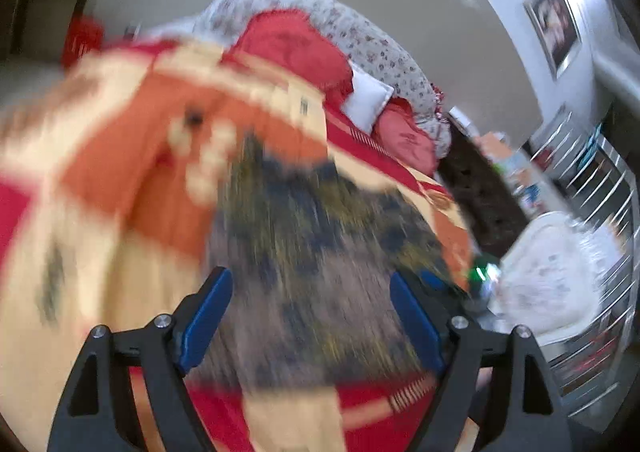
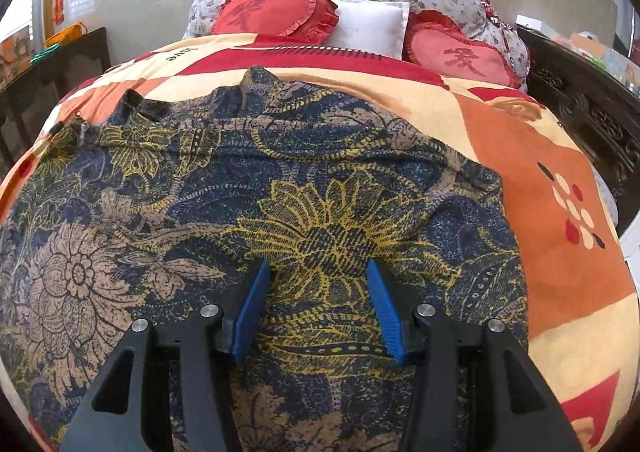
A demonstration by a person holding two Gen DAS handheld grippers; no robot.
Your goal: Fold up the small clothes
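Navy floral garment (image 2: 280,192) sharp under parted right gripper (image 2: 318,268); blurred beneath parted left gripper (image 1: 310,276).

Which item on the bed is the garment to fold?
Start at the bed's orange-and-red blanket. Spread flat on it, below the heart pillows, lies the garment. It alone is dark navy with yellow and tan flowers.
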